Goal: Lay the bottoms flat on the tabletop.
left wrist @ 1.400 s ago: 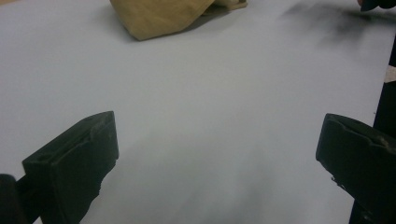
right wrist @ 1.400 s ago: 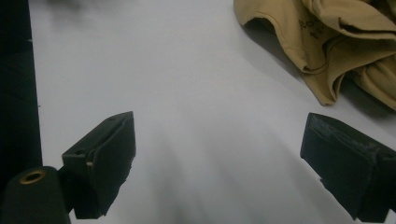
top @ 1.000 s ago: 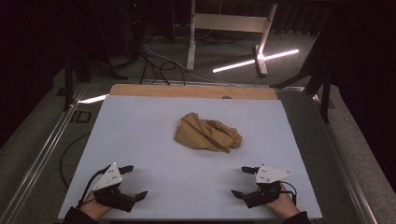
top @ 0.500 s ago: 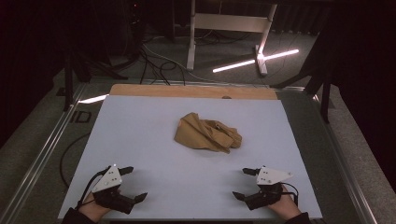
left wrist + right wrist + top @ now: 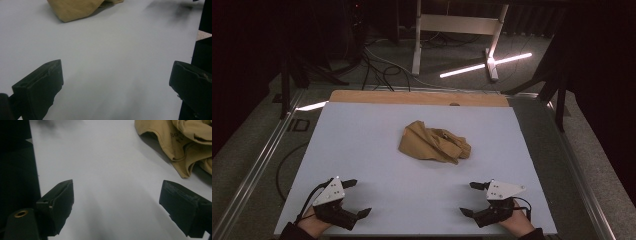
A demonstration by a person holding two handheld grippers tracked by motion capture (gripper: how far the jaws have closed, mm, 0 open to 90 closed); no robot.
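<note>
A crumpled tan cloth [image 5: 434,143] lies near the middle of the white table top [image 5: 362,135]. My left gripper [image 5: 358,198] rests at the near left corner, open, its jaws wide apart over bare white surface. My right gripper [image 5: 470,198] sits at the near right, also open with nothing between its jaws. Both are well short of the cloth. In the left gripper view [image 5: 116,82] the cloth [image 5: 75,8] shows at the top edge. In the right gripper view [image 5: 116,202] the cloth [image 5: 185,142] lies at the upper right, with folds and a hem visible.
A wooden strip [image 5: 417,97] runs along the table's far edge. Metal rails [image 5: 257,165] flank the table. Beyond it stand a white frame stand [image 5: 457,30], cables on the floor [image 5: 377,65] and a lit light bar [image 5: 484,64].
Both grippers have slid slightly toward the near edge of the table; their jaws stay wide open. The cloth has not moved.
</note>
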